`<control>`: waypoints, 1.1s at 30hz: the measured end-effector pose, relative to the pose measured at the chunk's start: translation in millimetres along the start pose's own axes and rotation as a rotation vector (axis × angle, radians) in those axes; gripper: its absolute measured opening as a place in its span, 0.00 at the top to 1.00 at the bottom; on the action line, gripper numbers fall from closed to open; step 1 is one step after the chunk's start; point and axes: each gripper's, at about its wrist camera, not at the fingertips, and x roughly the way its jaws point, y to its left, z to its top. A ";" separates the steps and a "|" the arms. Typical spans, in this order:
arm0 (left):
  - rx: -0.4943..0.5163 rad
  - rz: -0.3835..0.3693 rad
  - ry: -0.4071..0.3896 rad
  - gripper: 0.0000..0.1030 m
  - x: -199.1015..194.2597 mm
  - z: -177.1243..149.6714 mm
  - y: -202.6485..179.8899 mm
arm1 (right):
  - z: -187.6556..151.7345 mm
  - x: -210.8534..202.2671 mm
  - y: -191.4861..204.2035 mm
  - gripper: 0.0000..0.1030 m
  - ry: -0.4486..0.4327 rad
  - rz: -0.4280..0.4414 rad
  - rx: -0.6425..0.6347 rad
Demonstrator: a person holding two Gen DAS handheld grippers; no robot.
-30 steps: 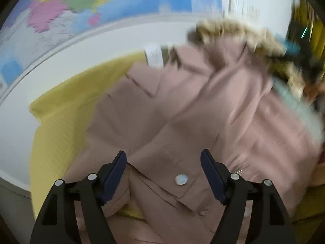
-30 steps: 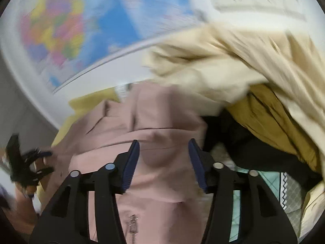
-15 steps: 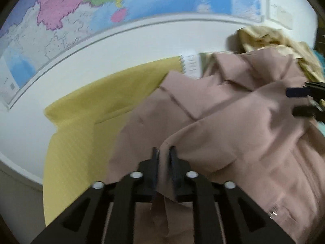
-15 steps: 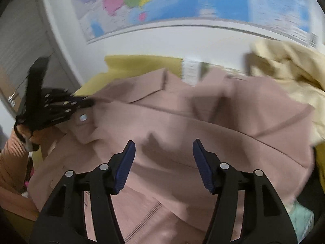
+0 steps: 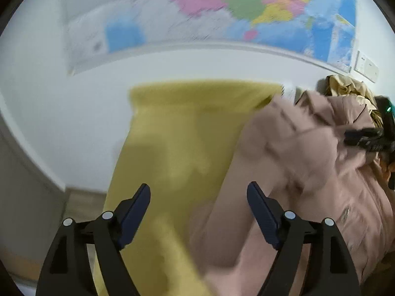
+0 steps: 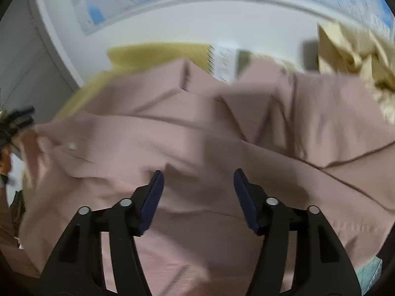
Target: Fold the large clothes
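— Pink cloth everywhere. Any label readable?

— A white tag (image 6: 223, 61) at twelve o'clock beyond the pink jacket (image 6: 197, 143) carries print, too blurred to read. Same for the wall map (image 5: 222, 9).

— And the left gripper (image 5: 198, 197)?

— Spread wide, holding nothing, over the yellow sheet (image 5: 177, 133); jacket at three o'clock.

— The right gripper (image 6: 198, 182)?

— Spread apart above the jacket, probably not touching. A beige garment (image 6: 350, 49) lies at one o'clock.
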 end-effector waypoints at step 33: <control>0.002 -0.175 0.037 0.97 -60.4 -7.5 9.2 | -43.7 70.3 317.4 0.97 0.222 0.563 -0.484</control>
